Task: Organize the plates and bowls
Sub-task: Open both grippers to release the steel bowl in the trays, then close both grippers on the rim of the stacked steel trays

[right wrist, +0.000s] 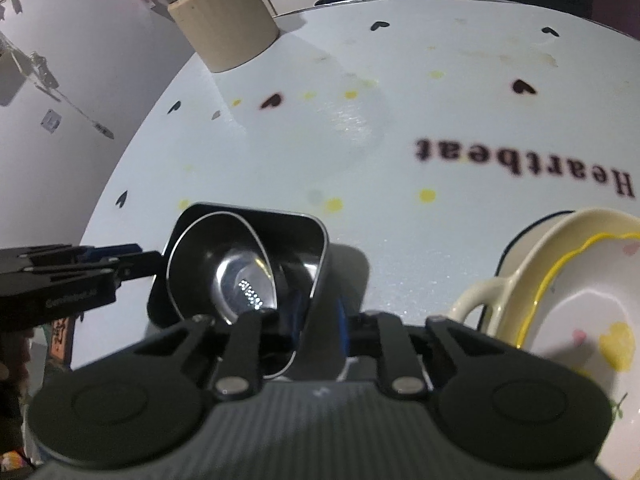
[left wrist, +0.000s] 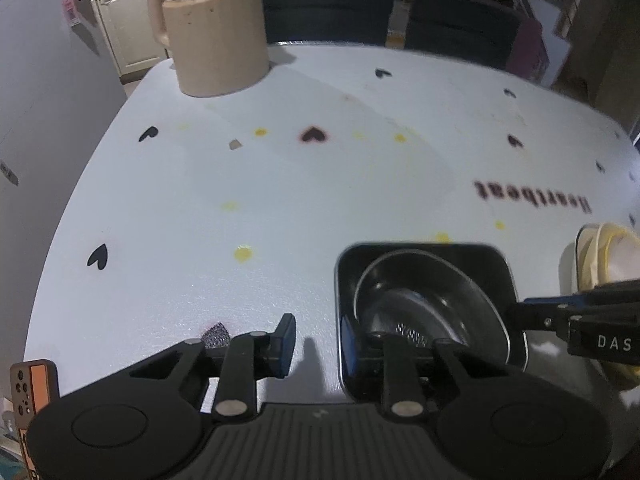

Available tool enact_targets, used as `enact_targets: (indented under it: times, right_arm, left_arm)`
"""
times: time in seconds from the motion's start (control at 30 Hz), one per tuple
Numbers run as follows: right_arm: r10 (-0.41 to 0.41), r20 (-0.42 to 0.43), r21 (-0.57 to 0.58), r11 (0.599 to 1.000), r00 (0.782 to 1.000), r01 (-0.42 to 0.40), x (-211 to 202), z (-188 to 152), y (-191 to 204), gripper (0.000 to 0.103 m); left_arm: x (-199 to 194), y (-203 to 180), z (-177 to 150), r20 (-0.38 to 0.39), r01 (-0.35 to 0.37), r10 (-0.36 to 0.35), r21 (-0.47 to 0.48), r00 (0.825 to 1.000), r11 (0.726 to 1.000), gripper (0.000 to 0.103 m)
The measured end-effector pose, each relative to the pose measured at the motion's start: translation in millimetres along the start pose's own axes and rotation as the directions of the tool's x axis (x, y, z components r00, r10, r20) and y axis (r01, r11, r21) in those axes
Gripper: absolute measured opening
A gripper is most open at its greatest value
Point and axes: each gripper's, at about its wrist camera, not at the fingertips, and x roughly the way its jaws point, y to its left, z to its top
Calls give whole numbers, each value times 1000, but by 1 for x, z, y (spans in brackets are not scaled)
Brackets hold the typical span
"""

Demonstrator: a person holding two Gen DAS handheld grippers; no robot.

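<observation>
The cream bowls (left wrist: 608, 256) are cut off by the right edge. The tray's (right wrist: 316, 240) near wall is hidden behind the right gripper (right wrist: 320, 332), and the pads' contact cannot be told.

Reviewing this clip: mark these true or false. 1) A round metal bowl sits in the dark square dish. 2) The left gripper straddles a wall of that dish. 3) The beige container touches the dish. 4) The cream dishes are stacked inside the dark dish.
1) True: the metal bowl lies inside the dark square dish.
2) True: the left gripper has one finger inside the dish and one outside.
3) False: the beige container stands well apart, near the table's far edge.
4) False: the cream dishes sit on the table beside the dark dish.
</observation>
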Motion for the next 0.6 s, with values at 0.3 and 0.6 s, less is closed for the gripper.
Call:
enact_targets:
  times: [0.3,0.6]
  right_arm:
    - [14,-10,-3,1000,1000,-14,7,-3,5,14]
    - [51,-18,68,996,999,-50,4,-5,2,13]
  left_arm:
    - [17,-2,0,-68,24,-23,4,997,1000,13]
    - [15,4,3,-52,52,-54,-45,997,998,3]
